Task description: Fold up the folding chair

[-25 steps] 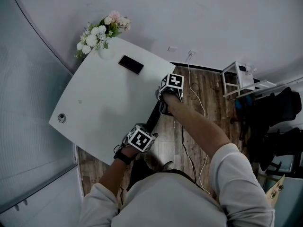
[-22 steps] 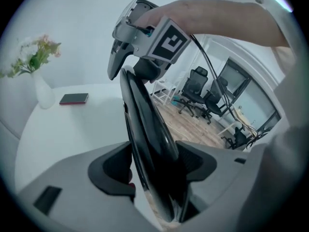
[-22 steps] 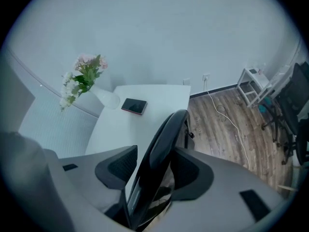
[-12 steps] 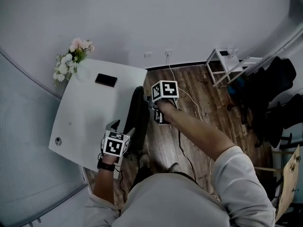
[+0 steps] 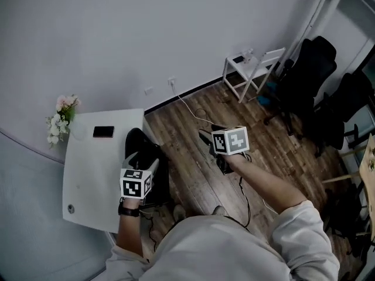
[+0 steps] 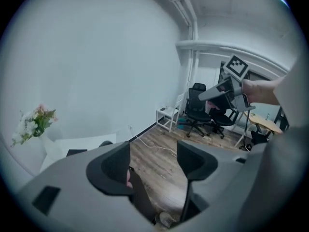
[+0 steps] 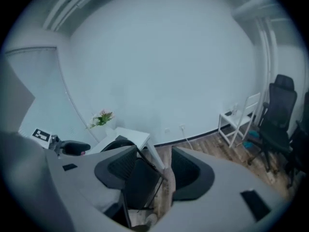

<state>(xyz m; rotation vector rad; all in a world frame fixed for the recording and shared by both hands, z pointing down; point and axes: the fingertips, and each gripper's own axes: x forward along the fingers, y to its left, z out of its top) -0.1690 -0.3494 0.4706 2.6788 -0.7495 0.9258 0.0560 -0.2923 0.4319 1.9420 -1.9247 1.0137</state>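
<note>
The black folding chair [image 5: 147, 157] stands on the wood floor against the right edge of the white table [image 5: 88, 174]. In the right gripper view the chair [image 7: 140, 180] looks like a flat dark panel on thin legs. My left gripper [image 5: 142, 158] hovers over the chair, open, with nothing between its jaws; in its own view the left gripper [image 6: 154, 158] frames bare floor, with the chair [image 6: 140, 197] below. My right gripper [image 5: 210, 134] is out over the floor to the right of the chair, well apart from it, also open [image 7: 149, 170] and empty.
On the table lie a dark phone [image 5: 103, 132] and a vase of flowers [image 5: 60, 116]. A white cable [image 5: 190, 113] runs across the floor from the wall socket. A small white stand [image 5: 252, 66] and black office chairs [image 5: 310, 75] stand at the far right.
Both grippers have left the chair's edge by the table and lifted. The right one swung far out to the right over the floor. The head view has turned towards the room.
</note>
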